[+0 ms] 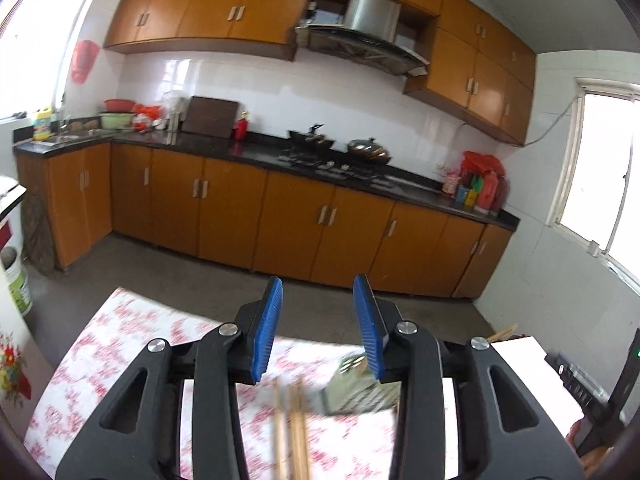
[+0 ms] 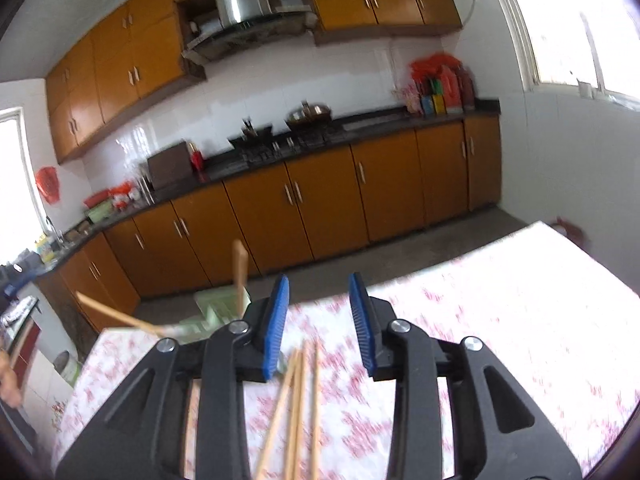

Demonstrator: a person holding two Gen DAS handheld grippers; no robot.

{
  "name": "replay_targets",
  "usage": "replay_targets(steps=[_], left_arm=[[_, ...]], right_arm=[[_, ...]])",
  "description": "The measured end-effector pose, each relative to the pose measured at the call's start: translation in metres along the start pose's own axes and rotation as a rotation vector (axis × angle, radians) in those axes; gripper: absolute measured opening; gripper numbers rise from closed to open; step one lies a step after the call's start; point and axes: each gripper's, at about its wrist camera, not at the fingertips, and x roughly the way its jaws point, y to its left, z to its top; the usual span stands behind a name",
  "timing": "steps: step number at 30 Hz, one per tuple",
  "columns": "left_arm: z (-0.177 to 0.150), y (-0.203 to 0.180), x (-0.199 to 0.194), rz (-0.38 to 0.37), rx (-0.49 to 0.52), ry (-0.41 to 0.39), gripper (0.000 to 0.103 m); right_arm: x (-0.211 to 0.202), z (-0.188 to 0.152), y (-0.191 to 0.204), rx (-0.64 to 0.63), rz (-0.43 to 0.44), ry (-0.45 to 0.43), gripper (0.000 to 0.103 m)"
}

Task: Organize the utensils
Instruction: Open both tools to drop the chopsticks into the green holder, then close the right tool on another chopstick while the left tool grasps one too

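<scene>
Wooden chopsticks (image 1: 294, 428) lie on a table with a red-and-white floral cloth (image 1: 132, 344), below my open, empty left gripper (image 1: 318, 328). A pale green slotted utensil holder (image 1: 360, 394) lies just right of them, partly behind the right finger. In the right wrist view, several chopsticks (image 2: 298, 404) lie on the cloth (image 2: 500, 320) below my open, empty right gripper (image 2: 320, 320). The green holder (image 2: 218, 312) stands to the left with a wooden utensil (image 2: 240, 272) upright in it and another stick (image 2: 116, 314) slanting out left. Both views are blurred.
Beyond the table are a grey floor and orange cabinets under a black counter (image 1: 256, 152) with a stove, pans and bottles. A white appliance (image 1: 10, 208) stands at the left. The other gripper (image 1: 592, 396) shows at the right edge of the left wrist view.
</scene>
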Motion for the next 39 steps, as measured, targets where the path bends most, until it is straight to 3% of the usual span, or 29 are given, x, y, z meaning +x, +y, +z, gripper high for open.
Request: replay_targets(steps=[4,7,11,16,20,28,32,39], left_arm=[[-0.032,0.033,0.001,0.047,-0.039,0.070,0.037],[-0.065,0.052,0.012,0.079,-0.047,0.166,0.037],[-0.112,0.068,0.022,0.086,-0.060,0.274,0.037],[-0.155,0.076,0.030,0.074,-0.063,0.369,0.037],[-0.177,0.074,0.032,0.040,-0.048,0.405,0.037],[-0.201,0.049,0.048,-0.031,-0.003,0.485,0.031],[-0.211,0.035,0.058,-0.040,0.022,0.518,0.025],[-0.224,0.023,0.071,0.011,0.079,0.550,0.015]], right_arm=[[0.038,-0.058,-0.019,0.002,-0.006,0.198,0.030],[0.066,-0.100,-0.019,-0.002,0.029,0.344,0.021],[0.084,-0.138,0.002,-0.069,0.072,0.433,0.020],[0.092,-0.165,0.022,-0.143,0.042,0.466,0.020],[0.090,-0.166,0.019,-0.186,-0.003,0.444,0.008],[0.090,-0.149,-0.032,-0.055,-0.175,0.406,0.008],[0.087,-0.149,-0.035,-0.070,-0.171,0.403,0.008],[0.089,-0.151,-0.028,-0.082,-0.158,0.403,0.008]])
